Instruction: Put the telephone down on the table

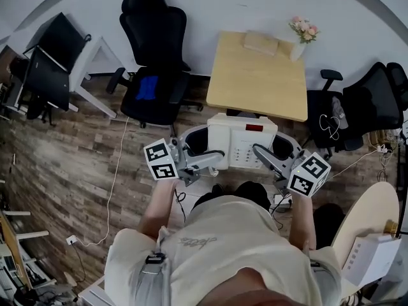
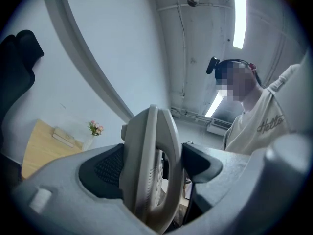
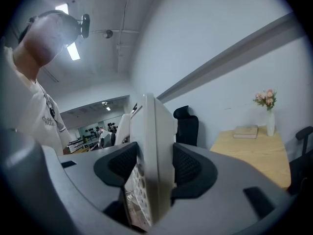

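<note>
Office floor, seen from above, left to right. Black office chair (image 1: 156, 43), unoccupied, a blue cloth (image 1: 148, 87) on its seat; stands on the wood floor, well apart from the work. Left gripper (image 1: 213, 160): clenched on the left side of the telephone (image 1: 242, 139), with one ribbed pad (image 2: 105, 168) pressed flat against the casing and the other jaw hard against the opposite face. Telephone: white desk set with keypad and a small dark window, held in the air between the two grippers, just in front of the person's chest and short of the table; it rests on nothing. Right gripper (image 1: 264, 155): likewise clamped on the telephone's right side, its pad (image 3: 188, 168) bearing on the casing, the edge of the set standing upright between the jaws. Table (image 1: 255, 85): pale wood, beyond the telephone, near half bare. Book (image 1: 260, 42) lying flat at the far edge; vase of pink flowers (image 1: 301, 36) just beside it at the far right corner. Second black chair (image 1: 373, 97) to the table's right. Handling note, as a judgement: the carry is under way and the set-down is not yet done. Both grips should hold evenly so the set stays level. It should be moved forward over the bare near half, well clear of book and vase, and lowered until the base lies flat on the wood. Only then should both pairs of jaws let go together, so that neither side drops or tips first.
</note>
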`<state>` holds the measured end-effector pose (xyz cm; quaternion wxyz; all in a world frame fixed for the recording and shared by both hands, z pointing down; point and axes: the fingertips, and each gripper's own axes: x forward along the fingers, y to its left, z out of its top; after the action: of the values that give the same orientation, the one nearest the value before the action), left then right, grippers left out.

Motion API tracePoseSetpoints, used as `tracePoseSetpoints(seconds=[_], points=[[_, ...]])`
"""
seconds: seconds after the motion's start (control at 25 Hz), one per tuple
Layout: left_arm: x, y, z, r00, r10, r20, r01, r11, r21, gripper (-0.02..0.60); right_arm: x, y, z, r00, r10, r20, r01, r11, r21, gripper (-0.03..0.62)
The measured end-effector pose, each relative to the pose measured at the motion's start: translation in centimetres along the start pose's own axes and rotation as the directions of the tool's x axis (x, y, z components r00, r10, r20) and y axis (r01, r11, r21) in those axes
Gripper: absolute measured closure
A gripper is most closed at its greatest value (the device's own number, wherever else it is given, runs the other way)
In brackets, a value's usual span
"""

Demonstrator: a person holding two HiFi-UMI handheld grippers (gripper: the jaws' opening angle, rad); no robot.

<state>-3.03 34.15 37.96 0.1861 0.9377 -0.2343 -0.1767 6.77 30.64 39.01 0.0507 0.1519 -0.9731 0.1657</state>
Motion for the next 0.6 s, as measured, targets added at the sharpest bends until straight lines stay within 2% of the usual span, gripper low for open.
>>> tracePoseSetpoints(seconds=[0.36, 0.6], points=[[-0.6, 3.7, -0.1, 1.0, -0.001, 0.028, 0.003, 0.998, -0.068, 0.198, 2.5, -2.2, -0.6, 0.999, -0.016, -0.048, 0.018, 0.999, 0.041, 0.37], [0.8, 7.7, 0.7, 0.999, 0.046, 0.018, -0.045, 0.997, -0.068, 0.198, 4.7, -6.3, -0.1, 0.999, 0.025, -0.047, -0.021, 0.997, 0.069, 0.37]])
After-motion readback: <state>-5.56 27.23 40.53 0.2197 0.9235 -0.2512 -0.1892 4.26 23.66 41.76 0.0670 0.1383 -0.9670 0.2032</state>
